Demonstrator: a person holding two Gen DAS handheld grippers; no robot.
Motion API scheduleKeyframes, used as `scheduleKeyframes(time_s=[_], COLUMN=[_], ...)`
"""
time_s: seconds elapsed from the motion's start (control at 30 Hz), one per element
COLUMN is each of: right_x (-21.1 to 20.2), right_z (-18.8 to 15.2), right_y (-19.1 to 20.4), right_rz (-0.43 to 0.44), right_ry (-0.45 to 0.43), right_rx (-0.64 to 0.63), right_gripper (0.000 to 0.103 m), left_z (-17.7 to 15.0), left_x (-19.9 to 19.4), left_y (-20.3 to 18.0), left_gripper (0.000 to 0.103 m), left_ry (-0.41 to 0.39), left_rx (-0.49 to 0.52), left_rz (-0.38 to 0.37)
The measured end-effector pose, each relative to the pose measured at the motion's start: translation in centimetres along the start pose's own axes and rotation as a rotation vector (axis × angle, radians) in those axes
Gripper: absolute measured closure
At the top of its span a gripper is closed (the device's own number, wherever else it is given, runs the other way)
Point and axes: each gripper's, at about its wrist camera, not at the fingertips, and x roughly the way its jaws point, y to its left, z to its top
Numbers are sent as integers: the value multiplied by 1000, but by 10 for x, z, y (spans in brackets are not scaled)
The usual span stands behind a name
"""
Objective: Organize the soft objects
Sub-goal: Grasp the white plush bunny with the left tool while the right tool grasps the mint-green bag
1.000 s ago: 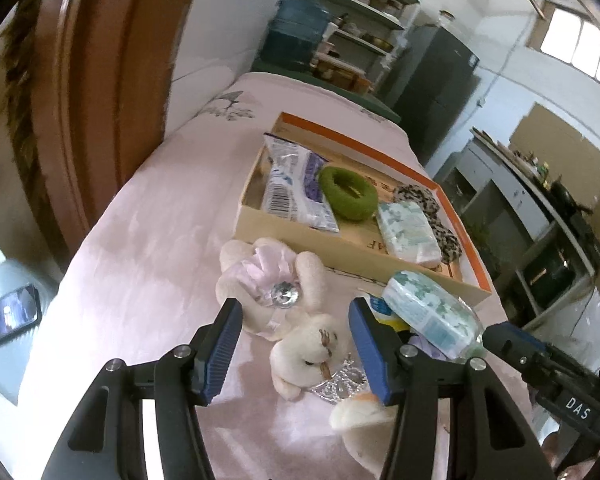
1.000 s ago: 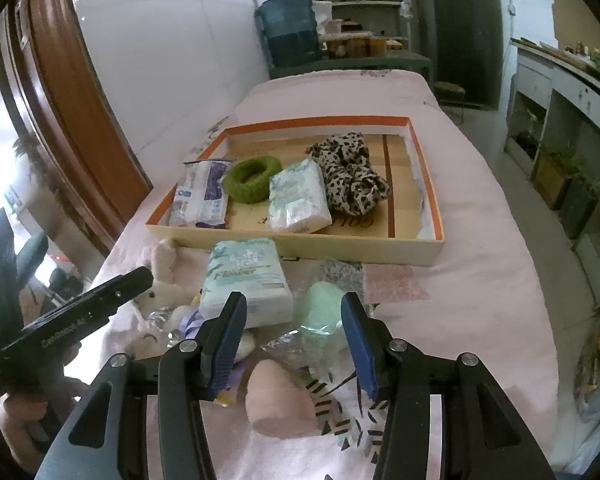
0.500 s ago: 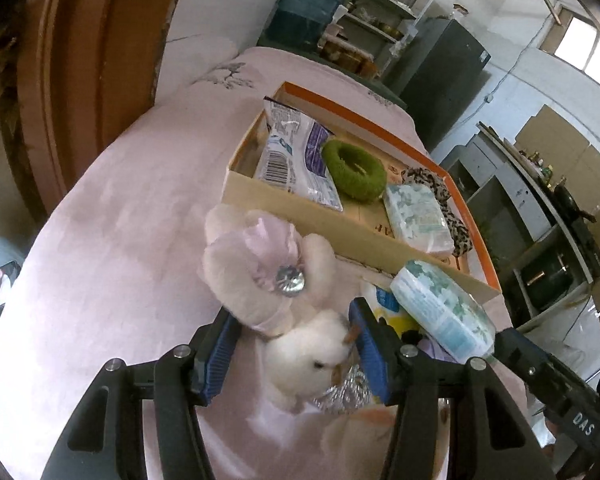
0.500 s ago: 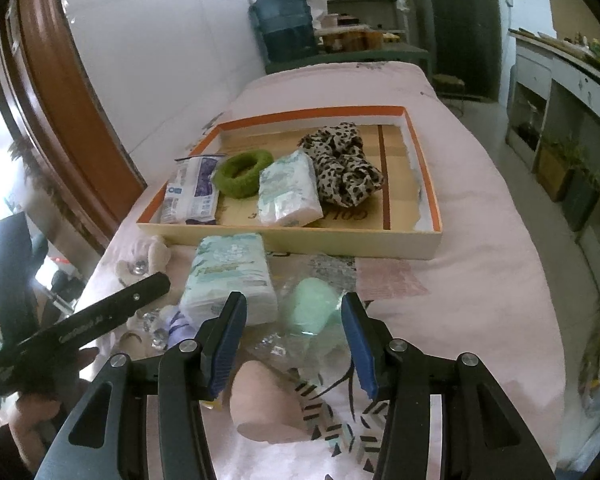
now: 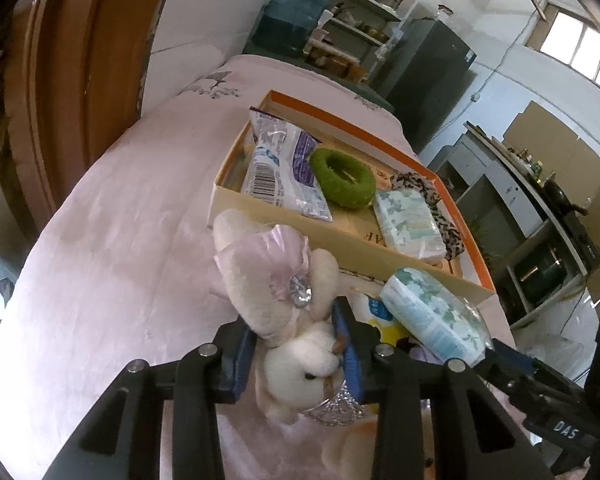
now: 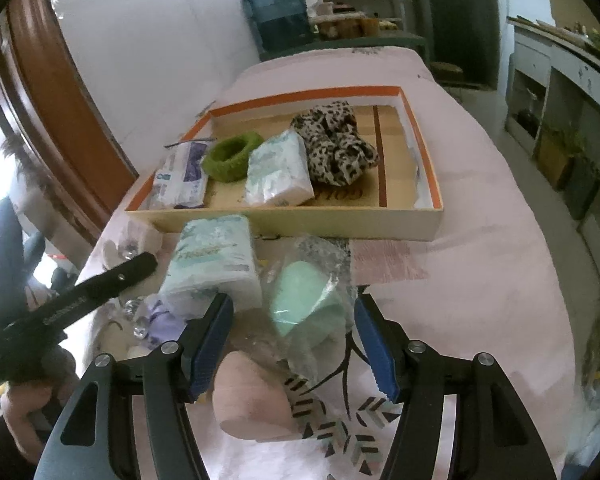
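Note:
My left gripper (image 5: 296,344) is shut on a white plush bunny (image 5: 300,360) with a pink bow and gem, held just above the pink bed cover. My right gripper (image 6: 292,340) is open, its fingers either side of a mint-green sponge in a clear bag (image 6: 308,304). A pink pouch (image 6: 252,396) lies under it. A tissue pack (image 6: 214,260) lies in front of the orange-rimmed cardboard tray (image 6: 428,184). The tray (image 5: 472,256) holds a wipes packet (image 5: 280,172), a green ring (image 5: 342,178), a tissue pack (image 5: 410,224) and a leopard scrunchie (image 6: 334,148).
A wooden door frame (image 5: 72,80) stands at the left of the bed. A blue water jug (image 5: 292,16) and shelves stand behind the bed head. Cabinets (image 6: 560,120) stand along the right. The left gripper's body (image 6: 72,300) crosses the right wrist view's left side.
My left gripper moved forward around the bunny and closed on it, lifting it slightly. My right gripper stayed open and edged closer over the green sponge bag.

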Motion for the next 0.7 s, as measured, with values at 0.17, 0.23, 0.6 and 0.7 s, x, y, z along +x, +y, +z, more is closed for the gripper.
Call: scheduleKeyframes(time_s=[0.17, 0.23, 0.6, 0.7], right_x=[3, 3, -3, -6], right_z=[-1, -2, -1, -2], right_y=[-3, -4, -3, -2], right_rz=[0, -1, -8, -7], right_ry=[7, 7, -9, -17], right_rx=[5, 7, 9, 6], right_gripper=[38, 44, 69, 70], left_z=[2, 2, 5, 5], left_x=[-4, -5, -15, -18], left_y=[0, 0, -3, -3], left_gripper=[66, 66, 66, 66], left_ry=[-11, -15, -41, -48], left_rx=[-2, 0, 16, 18], left_rz=[-13, -16, -22, -24])
